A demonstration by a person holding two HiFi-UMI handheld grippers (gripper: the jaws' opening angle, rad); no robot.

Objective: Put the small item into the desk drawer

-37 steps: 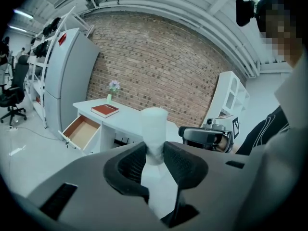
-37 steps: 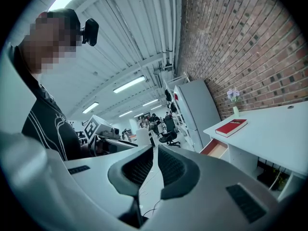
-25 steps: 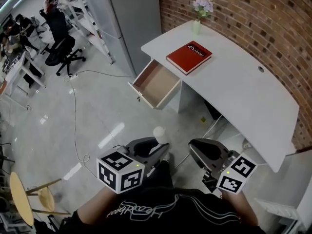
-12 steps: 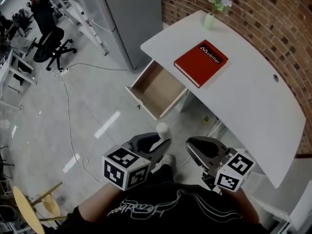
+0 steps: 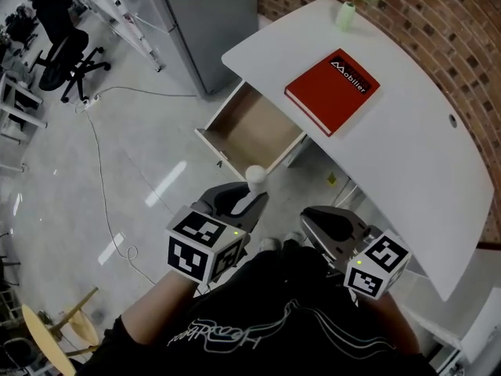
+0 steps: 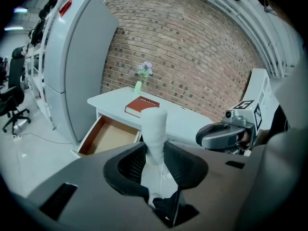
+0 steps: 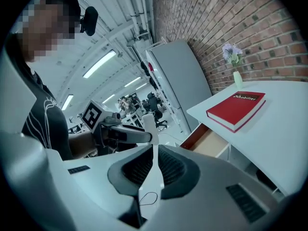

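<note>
One small white cylinder [image 6: 154,128] is sitting upright in my left claw [image 6: 154,154]: I am gripping it low between the pads, with its top sticking out above them. My right claw [image 7: 155,163], just beside the left one, is sitting closed on nothing. Ahead of the left claw the desk drawer [image 5: 250,128] is standing open, showing its brown bottom. Beyond it, a red book [image 5: 333,91] is lying on the white worktop [image 5: 407,157].

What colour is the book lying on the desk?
The book is red with white lettering, clearest in the head view.
</note>
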